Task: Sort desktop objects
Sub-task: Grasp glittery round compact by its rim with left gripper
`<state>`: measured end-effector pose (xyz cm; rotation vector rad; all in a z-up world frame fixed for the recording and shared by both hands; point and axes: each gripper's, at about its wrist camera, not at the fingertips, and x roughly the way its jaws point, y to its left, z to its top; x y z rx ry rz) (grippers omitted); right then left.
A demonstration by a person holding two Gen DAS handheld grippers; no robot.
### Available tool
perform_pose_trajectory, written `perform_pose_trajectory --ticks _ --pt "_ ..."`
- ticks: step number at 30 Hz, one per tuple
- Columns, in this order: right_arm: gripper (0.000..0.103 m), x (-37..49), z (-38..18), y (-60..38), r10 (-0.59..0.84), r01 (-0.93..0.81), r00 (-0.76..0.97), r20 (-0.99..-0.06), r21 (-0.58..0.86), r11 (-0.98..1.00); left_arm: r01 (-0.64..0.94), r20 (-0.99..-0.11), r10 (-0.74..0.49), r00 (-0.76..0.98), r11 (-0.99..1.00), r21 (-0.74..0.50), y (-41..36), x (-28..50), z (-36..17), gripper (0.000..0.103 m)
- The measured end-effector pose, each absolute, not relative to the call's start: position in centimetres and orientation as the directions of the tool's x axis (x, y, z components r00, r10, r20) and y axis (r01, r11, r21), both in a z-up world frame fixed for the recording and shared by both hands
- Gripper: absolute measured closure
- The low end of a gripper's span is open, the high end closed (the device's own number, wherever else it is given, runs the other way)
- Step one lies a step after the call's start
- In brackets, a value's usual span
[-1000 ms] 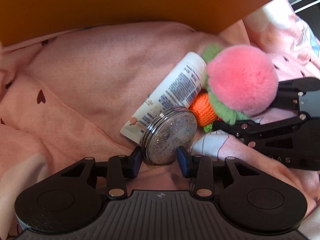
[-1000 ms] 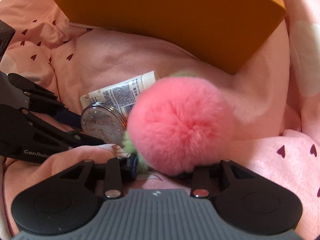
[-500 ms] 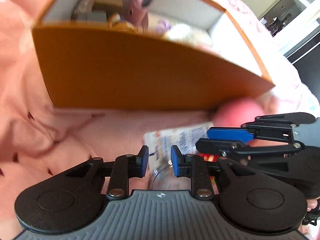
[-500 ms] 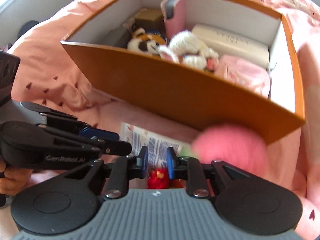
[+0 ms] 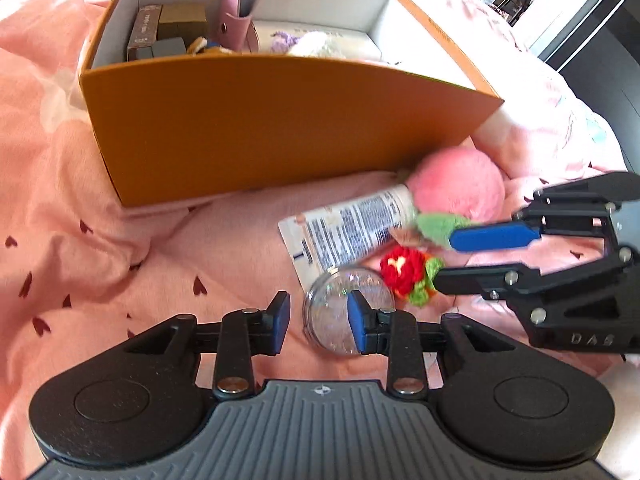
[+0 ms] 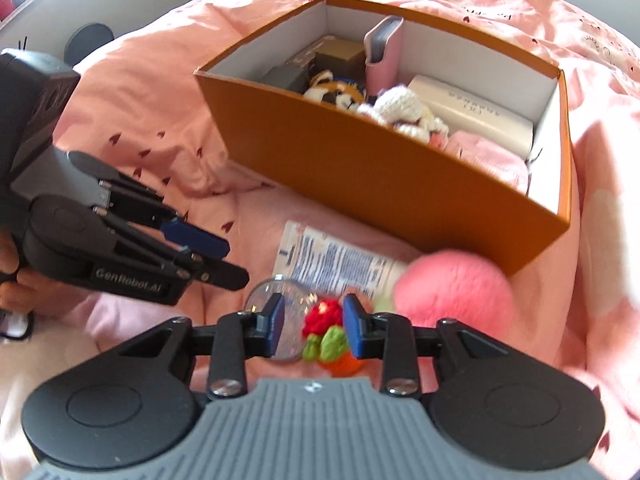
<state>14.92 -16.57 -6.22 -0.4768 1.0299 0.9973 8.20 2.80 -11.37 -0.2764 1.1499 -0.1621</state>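
An orange box [image 5: 280, 120] [image 6: 360, 168] holding several items stands on the pink bedding. In front of it lie a white tube [image 5: 344, 228] [image 6: 332, 260], a pink plush ball [image 5: 456, 188] [image 6: 452, 292], a red and green crochet flower [image 5: 404, 272] [image 6: 326, 328] and a round glitter-lidded jar [image 5: 340, 316] [image 6: 276, 300]. My left gripper [image 5: 319, 322] is open and empty, above the jar's left edge. My right gripper [image 6: 311, 328] is open, raised over the crochet flower, holding nothing.
Inside the box are a pink case [image 6: 382, 52], small plush toys [image 6: 400, 114], a white carton [image 6: 472, 116] and brown boxes [image 5: 176, 24]. Rumpled pink bedding with dark hearts [image 5: 80, 240] lies all around. Dark furniture [image 5: 592, 32] stands at far right.
Both grippers have risen and pulled back from the pile, bringing the whole box into view. The right gripper released the plush ball; both sets of jaws narrowed, then widened.
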Motion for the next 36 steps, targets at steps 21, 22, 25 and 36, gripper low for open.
perform_pose_trajectory --ticks 21,22,25,36 --pt "0.069 14.3 -10.9 -17.8 0.392 -0.748 0.101 -0.914 0.19 0.636 -0.112 -0.879 -0.343 0.332 0.911 -0.398 2.3 9.8 -17.1 0.037" --pt "0.068 14.3 -11.0 -17.7 0.39 -0.748 0.101 -0.915 0.189 0.637 -0.11 -0.879 -0.346 0.329 0.91 -0.399 2.2 9.8 -17.2 0.036" --pt "0.068 14.3 -11.3 -17.6 0.382 -0.747 0.098 -0.919 0.186 0.638 -0.1 -0.881 -0.34 0.329 0.915 -0.391 1.9 9.8 -17.2 0.037" --pt "0.067 13.9 -11.3 -17.4 0.386 -0.749 0.094 -0.918 0.19 0.634 -0.04 -0.855 -0.346 0.387 0.92 -0.39 1.2 8.2 -14.9 0.072"
